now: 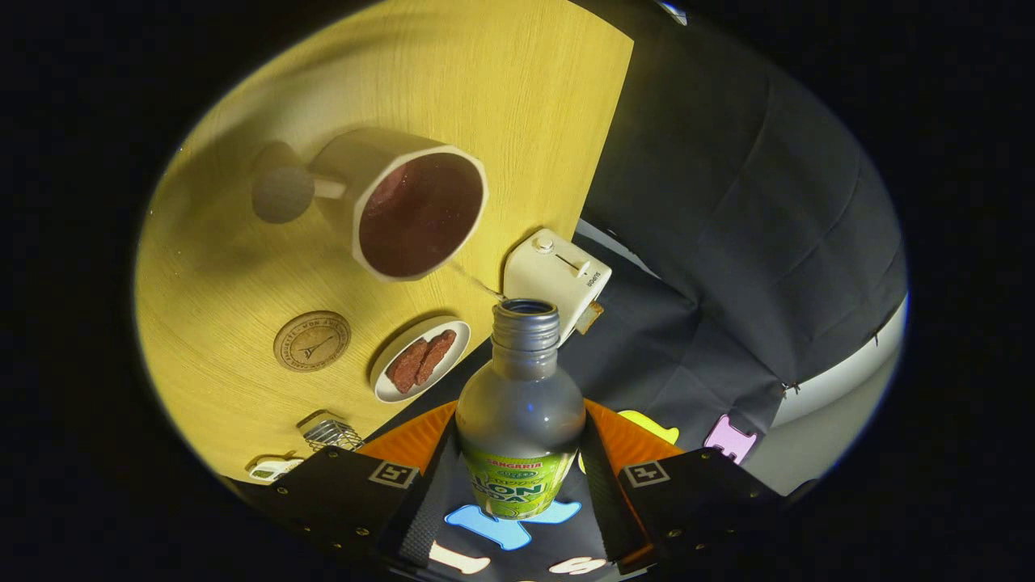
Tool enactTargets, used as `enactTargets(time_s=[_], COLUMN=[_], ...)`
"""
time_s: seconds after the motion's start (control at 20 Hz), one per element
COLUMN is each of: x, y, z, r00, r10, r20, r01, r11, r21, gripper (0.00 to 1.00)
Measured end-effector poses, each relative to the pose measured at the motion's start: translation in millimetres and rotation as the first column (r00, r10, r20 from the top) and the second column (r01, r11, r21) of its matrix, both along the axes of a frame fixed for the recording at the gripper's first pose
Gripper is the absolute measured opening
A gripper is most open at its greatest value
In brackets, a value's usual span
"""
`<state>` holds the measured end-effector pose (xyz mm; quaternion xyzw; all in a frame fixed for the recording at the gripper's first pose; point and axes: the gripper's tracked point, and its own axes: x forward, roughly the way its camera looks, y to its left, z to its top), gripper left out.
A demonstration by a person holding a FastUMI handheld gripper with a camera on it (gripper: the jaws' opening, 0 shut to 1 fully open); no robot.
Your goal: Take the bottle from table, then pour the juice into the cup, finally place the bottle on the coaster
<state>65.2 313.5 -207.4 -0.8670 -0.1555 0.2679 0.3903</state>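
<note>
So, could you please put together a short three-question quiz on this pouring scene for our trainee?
1. True or false: the grey bottle with the green label is clamped between the gripper fingers, and its cap is off.
2. What lies on the small white oval plate? A) two brown slices of food B) a spoon C) a lemon
3. Fill in: the round cork coaster lies on the yellow wooden table with ____ standing on it.

Key:
1. True; the neck's mouth is open.
2. A
3. nothing; the big white cup with the dark inside stands apart from the coaster, beyond it.
</note>
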Motion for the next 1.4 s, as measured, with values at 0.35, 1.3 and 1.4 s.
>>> enactTargets(time_s=[0.35, 1.3, 1.4], x=[-5.5, -17.9, -15.4], y=[-3.3, -10.0, -11.9], z=[-20.4, -42.0, -37.3], r00=[0.998, 0.949, 0.941], r10=[-0.034, -0.165, -0.168], r20=[-0.046, -0.269, -0.293], r01=[0.034, 0.246, 0.272], r11=[0.999, 0.920, 0.892], r21=[0.006, 0.304, 0.362], gripper=[0.77, 0.77, 0.77])
